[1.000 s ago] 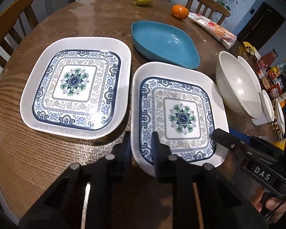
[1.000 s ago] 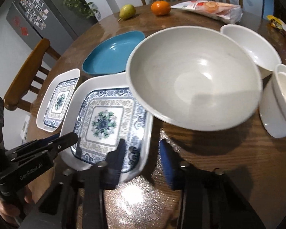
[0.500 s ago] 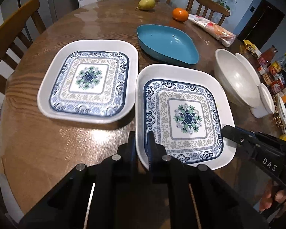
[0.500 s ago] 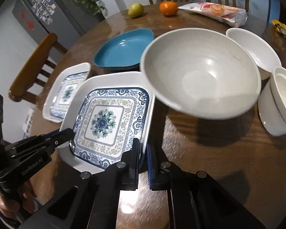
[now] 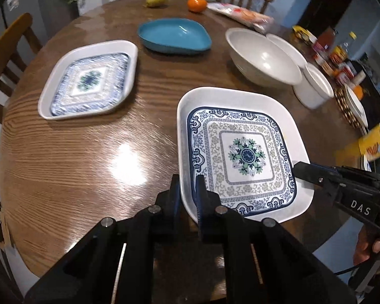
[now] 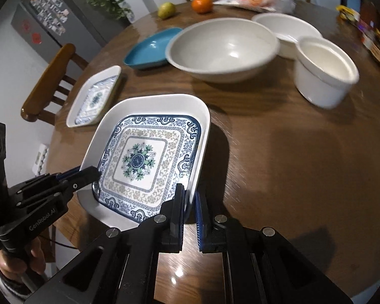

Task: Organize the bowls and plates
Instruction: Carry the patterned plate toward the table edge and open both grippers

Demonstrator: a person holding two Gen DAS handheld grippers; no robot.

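- A square white plate (image 5: 243, 152) with rounded corners, a blue scroll border and a blue-green flower medallion at its centre; it sits near the worktop's (image 5: 88, 157) front edge.
- Left gripper (image 5: 187, 197) fingers are narrow, pinching the plate's near left rim; right gripper (image 6: 188, 202) fingers are clamped on its near right rim.
- A matching plate (image 5: 88, 81) lies toward the left edge; nothing in it.
- Toward the far edge: a blue dish (image 5: 174, 36), a large white bowl (image 5: 263, 63), another white bowl behind it (image 6: 286, 29), a deep white pot (image 6: 324, 73); all empty.
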